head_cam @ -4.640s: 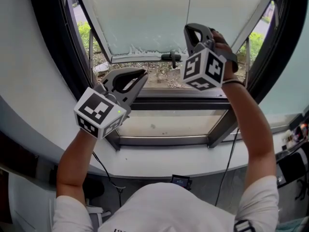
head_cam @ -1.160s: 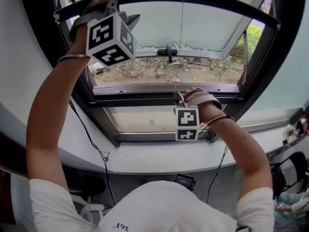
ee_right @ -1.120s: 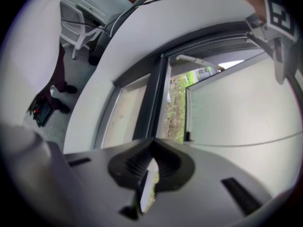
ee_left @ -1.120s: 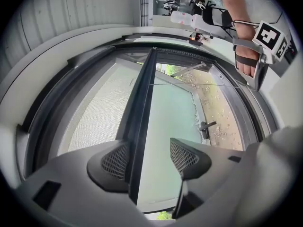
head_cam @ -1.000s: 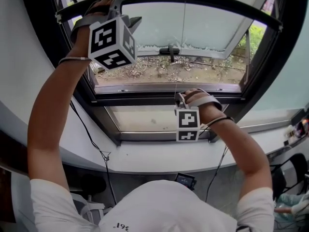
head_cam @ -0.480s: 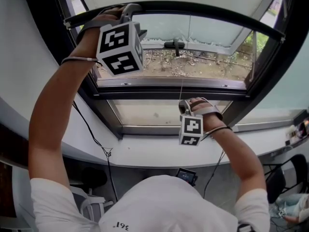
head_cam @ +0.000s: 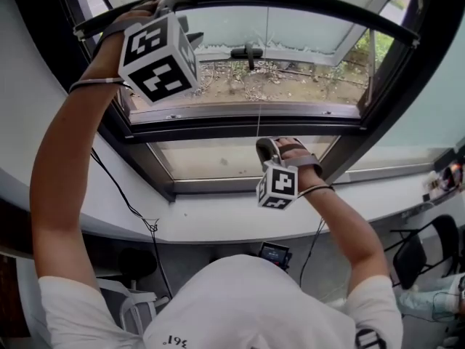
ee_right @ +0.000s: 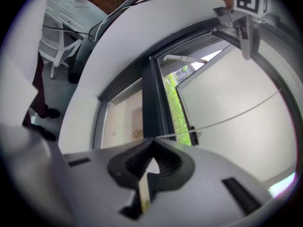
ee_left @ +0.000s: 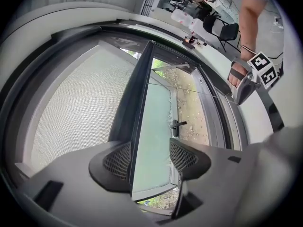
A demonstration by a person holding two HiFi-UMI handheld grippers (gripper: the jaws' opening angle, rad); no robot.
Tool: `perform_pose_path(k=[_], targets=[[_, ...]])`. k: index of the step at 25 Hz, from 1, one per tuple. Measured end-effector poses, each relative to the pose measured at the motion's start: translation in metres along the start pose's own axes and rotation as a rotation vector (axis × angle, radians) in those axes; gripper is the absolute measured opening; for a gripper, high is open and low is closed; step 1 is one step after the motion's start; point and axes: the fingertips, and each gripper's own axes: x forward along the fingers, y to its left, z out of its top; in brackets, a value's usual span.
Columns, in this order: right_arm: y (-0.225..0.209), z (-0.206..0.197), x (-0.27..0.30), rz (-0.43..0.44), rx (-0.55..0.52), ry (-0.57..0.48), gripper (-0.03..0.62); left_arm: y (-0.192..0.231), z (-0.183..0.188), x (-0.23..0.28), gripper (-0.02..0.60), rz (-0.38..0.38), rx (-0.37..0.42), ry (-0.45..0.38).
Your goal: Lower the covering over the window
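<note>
Left gripper [ee_left: 149,157] apart, dark bottom bar [ee_left: 139,93] of the mesh covering [ee_left: 71,112] between its jaws, against one pad [ee_left: 118,161]; right gripper [ee_right: 151,150] closed tight on the thin pull cord [head_cam: 259,122].

Blind bar [ee_left: 136,93] between left tongs [ee_left: 148,156], cord [head_cam: 259,126] in right tongs [ee_right: 150,144]

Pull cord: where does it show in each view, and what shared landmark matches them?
Head view: the pull cord is a thin vertical line at centre, running down to the right gripper.
Left gripper view: the cord is a thin line crossing from the middle toward the right.
Right gripper view: the cord rises rightward from the shut jaws.
Shared landmark: the frosted glass of the open sash, behind the cord in all three.
</note>
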Motion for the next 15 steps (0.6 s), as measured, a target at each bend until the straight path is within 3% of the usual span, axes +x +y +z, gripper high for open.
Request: perform_pose_path(k=[3, 6, 9, 15], targets=[[-0.004, -0.002, 0.001, -0.061, 0.053, -0.021, 0.023, 0.0, 0.001, 0.0, 0.256, -0.005, -0.003, 0.004], [-0.005, -0.001, -0.001, -0.061, 0.102, -0.043, 0.027, 0.0, 0.002, 0.0, 0.256, -0.01, -0.011, 0.0], [-0.007, -0.002, -0.006, -0.021, 0.104, -0.049, 0.139, 0.001, 0.002, -0.001, 0.256, -0.005, -0.027, -0.013], [-0.032, -0.008, -0.031, -0.036, 0.038, -0.056, 0.184, 0.001, 0.003, 0.0, 0.256, 0.001, -0.036, -0.016]])
